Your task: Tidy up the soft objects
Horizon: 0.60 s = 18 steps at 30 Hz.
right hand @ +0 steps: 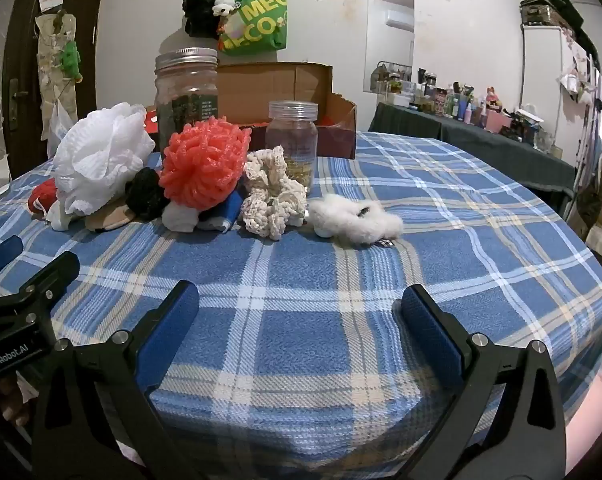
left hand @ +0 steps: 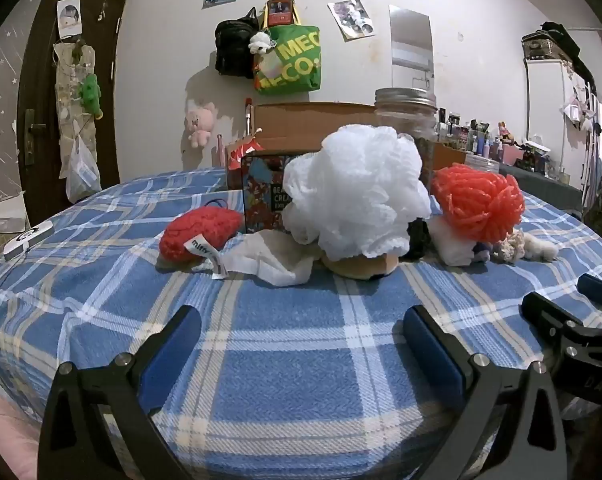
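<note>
A pile of soft things lies on the blue plaid cloth (left hand: 293,320). It holds a white mesh pouf (left hand: 357,192) (right hand: 101,160), an orange pouf (left hand: 479,200) (right hand: 205,164), a red knitted piece (left hand: 199,232), a cream crocheted scrunchie (right hand: 271,200) and a white fluffy piece (right hand: 357,218). My left gripper (left hand: 301,340) is open and empty, well short of the pile. My right gripper (right hand: 297,328) is open and empty, in front of the fluffy piece. Each gripper shows at the edge of the other's view.
A cardboard box (right hand: 277,92), a tall metal-lidded jar (right hand: 187,92) and a small clear jar (right hand: 293,140) stand behind the pile. A printed box (left hand: 265,188) stands behind the white pouf. A white device (left hand: 27,242) lies at the left edge.
</note>
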Tool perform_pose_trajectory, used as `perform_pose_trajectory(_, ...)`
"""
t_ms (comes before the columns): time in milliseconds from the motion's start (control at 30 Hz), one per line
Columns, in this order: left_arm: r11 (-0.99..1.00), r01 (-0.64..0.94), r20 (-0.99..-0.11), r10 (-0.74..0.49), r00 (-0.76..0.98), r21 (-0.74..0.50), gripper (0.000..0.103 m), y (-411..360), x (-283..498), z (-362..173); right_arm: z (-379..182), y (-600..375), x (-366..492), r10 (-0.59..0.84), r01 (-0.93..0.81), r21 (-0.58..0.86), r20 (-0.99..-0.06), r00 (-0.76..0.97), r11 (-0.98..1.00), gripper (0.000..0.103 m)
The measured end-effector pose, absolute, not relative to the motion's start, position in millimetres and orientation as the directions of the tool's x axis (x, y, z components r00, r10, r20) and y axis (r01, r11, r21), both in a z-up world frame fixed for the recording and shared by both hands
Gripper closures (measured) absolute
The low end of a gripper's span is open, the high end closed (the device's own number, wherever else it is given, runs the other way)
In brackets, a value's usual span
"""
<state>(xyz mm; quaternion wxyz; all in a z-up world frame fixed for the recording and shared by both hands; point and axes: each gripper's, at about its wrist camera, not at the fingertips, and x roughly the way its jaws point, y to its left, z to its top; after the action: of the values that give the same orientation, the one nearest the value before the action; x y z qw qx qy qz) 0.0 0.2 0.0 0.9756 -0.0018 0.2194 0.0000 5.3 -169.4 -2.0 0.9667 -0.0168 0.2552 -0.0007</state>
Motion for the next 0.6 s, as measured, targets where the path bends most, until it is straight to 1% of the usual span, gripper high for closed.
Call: perform_pose_trajectory(600,1.0,-0.001,-0.428,-0.001,0.904,-0.006,0.0,0.1,-0.1,-0.1,-2.4,-169.5,5.2,-0.008,-0.007,-0.029,-0.494,0.87,1.0,0.0)
